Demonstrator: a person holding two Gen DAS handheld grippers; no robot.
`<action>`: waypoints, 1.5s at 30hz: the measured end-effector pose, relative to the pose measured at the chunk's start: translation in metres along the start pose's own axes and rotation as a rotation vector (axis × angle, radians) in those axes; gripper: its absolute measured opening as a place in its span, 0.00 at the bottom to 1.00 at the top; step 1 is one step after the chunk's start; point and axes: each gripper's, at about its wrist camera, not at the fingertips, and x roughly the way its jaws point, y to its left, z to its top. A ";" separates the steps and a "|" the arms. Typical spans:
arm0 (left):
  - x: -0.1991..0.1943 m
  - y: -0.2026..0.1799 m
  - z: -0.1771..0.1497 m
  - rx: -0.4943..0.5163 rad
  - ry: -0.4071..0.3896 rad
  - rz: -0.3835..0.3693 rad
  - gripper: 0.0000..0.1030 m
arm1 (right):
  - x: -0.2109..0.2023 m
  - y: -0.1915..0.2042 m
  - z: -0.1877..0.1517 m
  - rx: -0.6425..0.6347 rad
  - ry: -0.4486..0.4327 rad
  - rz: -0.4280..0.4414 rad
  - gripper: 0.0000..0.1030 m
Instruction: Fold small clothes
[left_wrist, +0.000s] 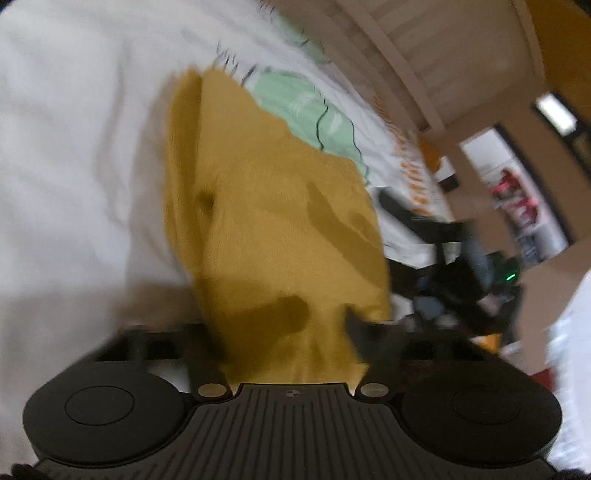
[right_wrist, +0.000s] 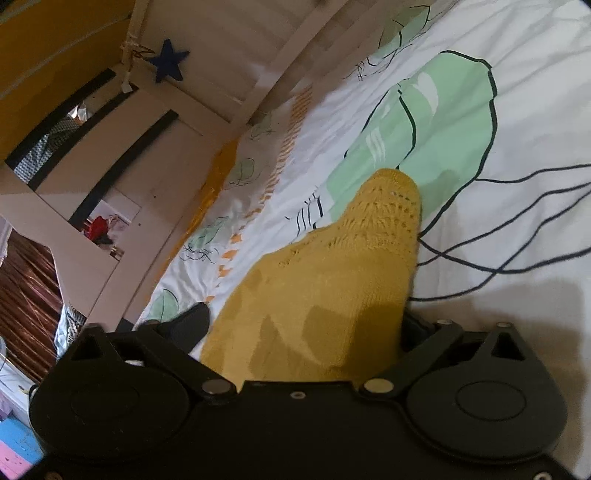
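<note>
A mustard-yellow knitted garment (left_wrist: 273, 206) lies on a white bed sheet (left_wrist: 74, 147) printed with green leaves. My left gripper (left_wrist: 288, 321) is shut on the garment's near end; the cloth covers its left finger, and only the right finger (left_wrist: 360, 326) shows. In the right wrist view the same garment (right_wrist: 332, 280) fills the gap between the fingers of my right gripper (right_wrist: 303, 325), which is shut on it. Its lacy hem (right_wrist: 391, 206) rests on a green leaf print (right_wrist: 450, 140). The picture from the left wrist is blurred.
A white slatted bed frame (right_wrist: 258, 55) runs along the far side of the sheet (right_wrist: 517, 92), with a blue star (right_wrist: 168, 61) hanging on it. Black gear with a green light (left_wrist: 480, 273) sits right of the garment. Shelves with clutter (left_wrist: 517, 199) stand beyond.
</note>
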 end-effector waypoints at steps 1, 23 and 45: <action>0.004 0.005 -0.001 -0.059 0.019 -0.016 0.22 | 0.003 0.002 0.002 0.007 0.022 -0.055 0.34; -0.036 -0.057 -0.148 0.069 0.235 0.082 0.23 | -0.170 0.043 -0.100 0.095 0.056 -0.307 0.61; -0.065 -0.143 -0.129 0.466 -0.248 0.320 0.38 | -0.196 0.112 -0.159 -0.269 -0.140 -0.396 0.65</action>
